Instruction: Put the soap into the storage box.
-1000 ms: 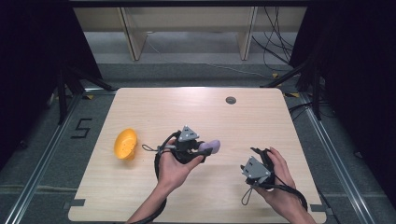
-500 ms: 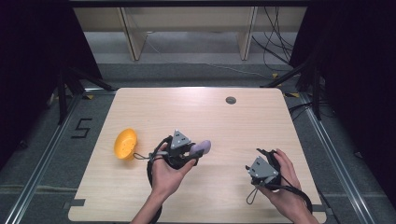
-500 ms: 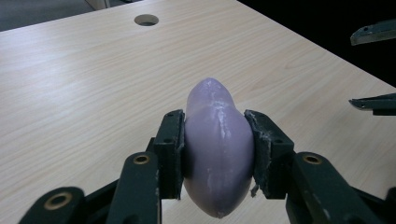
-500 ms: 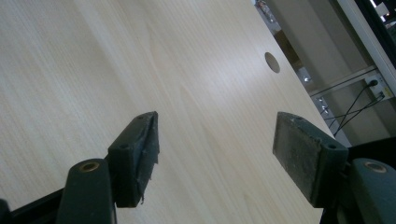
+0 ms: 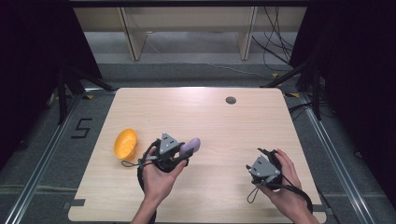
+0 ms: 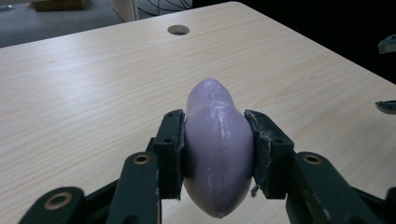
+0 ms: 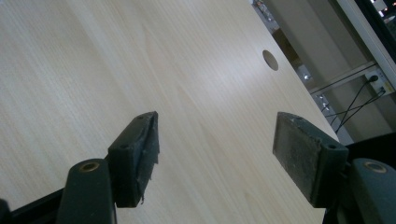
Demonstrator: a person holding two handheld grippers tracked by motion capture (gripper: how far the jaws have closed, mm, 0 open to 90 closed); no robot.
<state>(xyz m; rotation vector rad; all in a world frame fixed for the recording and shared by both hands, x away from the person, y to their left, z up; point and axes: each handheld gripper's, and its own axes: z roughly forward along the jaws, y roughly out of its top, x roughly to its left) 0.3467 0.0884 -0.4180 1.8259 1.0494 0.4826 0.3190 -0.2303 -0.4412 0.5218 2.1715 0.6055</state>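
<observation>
Item: one smooth, pale purple, egg-shaped object with a glossy rubbery skin (image 6: 218,144), clamped crosswise between the pads of the left tongs (image 5: 184,150), its blunt end pointing away over the pale wooden tabletop (image 5: 224,126); in the high view it hangs just above the board near the middle, clear of the surface as far as can be judged. Change noted: against the earlier high views, the left tongs and their load have drifted toward the person and a little toward the left edge, closing on the shallow orange plastic bowl (image 5: 125,143), which has sat unmoved near the left side. Reading: the purple piece is most likely being carried to that bowl, and the carry looks about half done; a lowering and a release would remain. Right tongs (image 5: 261,164): jaws standing wide apart with nothing between them, held idle over the near right part of the tabletop. Also present: a round cable hole (image 5: 230,100) near the far edge.
</observation>
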